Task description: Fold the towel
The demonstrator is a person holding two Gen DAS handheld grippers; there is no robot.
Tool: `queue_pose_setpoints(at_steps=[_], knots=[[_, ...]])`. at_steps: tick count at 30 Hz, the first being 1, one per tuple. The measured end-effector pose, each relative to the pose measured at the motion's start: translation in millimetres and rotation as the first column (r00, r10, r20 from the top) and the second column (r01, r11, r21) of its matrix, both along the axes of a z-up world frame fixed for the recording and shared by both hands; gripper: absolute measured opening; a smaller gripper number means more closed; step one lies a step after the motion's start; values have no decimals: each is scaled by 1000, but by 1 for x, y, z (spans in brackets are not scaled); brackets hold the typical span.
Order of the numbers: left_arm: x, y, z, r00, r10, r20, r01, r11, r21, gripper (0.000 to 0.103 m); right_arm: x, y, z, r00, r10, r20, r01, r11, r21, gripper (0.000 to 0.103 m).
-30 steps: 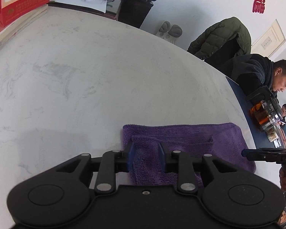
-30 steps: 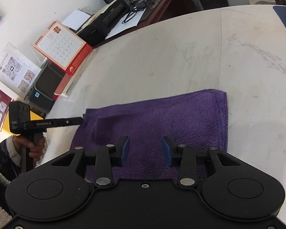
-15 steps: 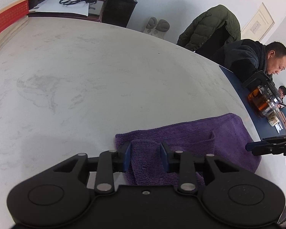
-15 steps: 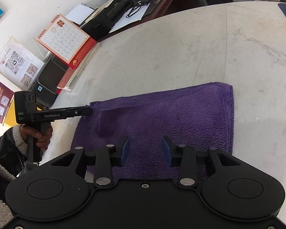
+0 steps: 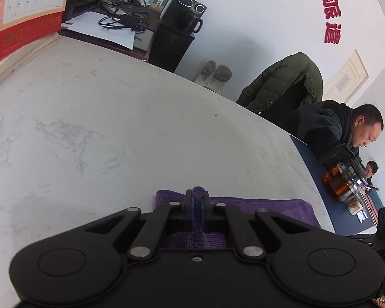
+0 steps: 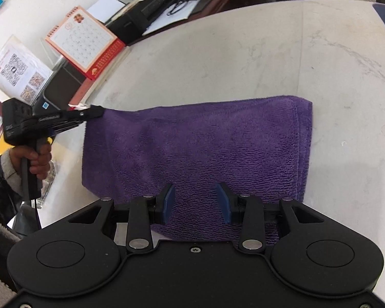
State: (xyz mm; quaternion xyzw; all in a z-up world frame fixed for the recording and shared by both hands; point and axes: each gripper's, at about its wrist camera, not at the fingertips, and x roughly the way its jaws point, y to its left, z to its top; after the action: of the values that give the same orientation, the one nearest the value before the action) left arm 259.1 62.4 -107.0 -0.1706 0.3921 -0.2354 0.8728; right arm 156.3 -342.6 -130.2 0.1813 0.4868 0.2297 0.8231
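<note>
Left wrist view: my left gripper [image 5: 197,206] fills the bottom of the frame, and its jaws have just been closing; they are now pinched on a thin ridge of the purple towel [image 5: 256,206], which stands up between the blue pads [image 5: 191,209]. The rest of the towel lies flat on the pale marbled table [image 5: 115,133], stretching toward the lower right. In the upper left a red desk calendar [image 5: 25,12] stands at the table edge. At the right edge a glass teapot [image 5: 344,182] sits on a dark blue mat [image 5: 318,177], with a seated person [image 5: 336,131] leaning over it.

Right wrist view: my right gripper [image 6: 195,204] sits low in the centre, its jaws apart, the blue pads [image 6: 167,204] hovering above the near edge of the towel [image 6: 205,148] with nothing clamped. The towel is spread across the middle of the frame, folded along its right side. At centre left my left gripper [image 6: 96,109] grips the towel's far left corner, lifting it off the table [image 6: 269,51]; my hand [image 6: 36,159] is wrapped around its handle. The calendar [image 6: 84,41] stands in the upper left.
</note>
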Motion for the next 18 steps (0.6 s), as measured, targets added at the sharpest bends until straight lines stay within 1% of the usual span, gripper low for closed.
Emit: queue_pose_setpoints(at_steps=[4,6,8,11,14,16,18], knots=[[7,-2,-7,1000,26,6,-26,1000,-7,4,1,3,3,999,35,5,-35,999,-28,36],[11,-4,-14,999,31,-7,-31,999,-8,4,0,5,4,999,50,6,-50,998,-39,36],[15,-5,-22,999,39,-28,-39,999,8,4,0,4,5,998,55,4,-55,998,-38,36],[18,-5,-29,998,42,-38,-42,999,5,4,0,4,6,998,58,-1,-58,997,-41,36],[18,-2,-30,998,45,-50,-45,999,-14,5,3,7,10,997,74,-2,-74,996,-59,36],[17,-1,-31,998,39,-48,-40,999,-17,5,7,10,19,995,99,30,-97,993,-72,36],[17,0,-31,998,37,-48,-38,999,-19,5,17,14,32,987,134,88,-127,989,-81,36]])
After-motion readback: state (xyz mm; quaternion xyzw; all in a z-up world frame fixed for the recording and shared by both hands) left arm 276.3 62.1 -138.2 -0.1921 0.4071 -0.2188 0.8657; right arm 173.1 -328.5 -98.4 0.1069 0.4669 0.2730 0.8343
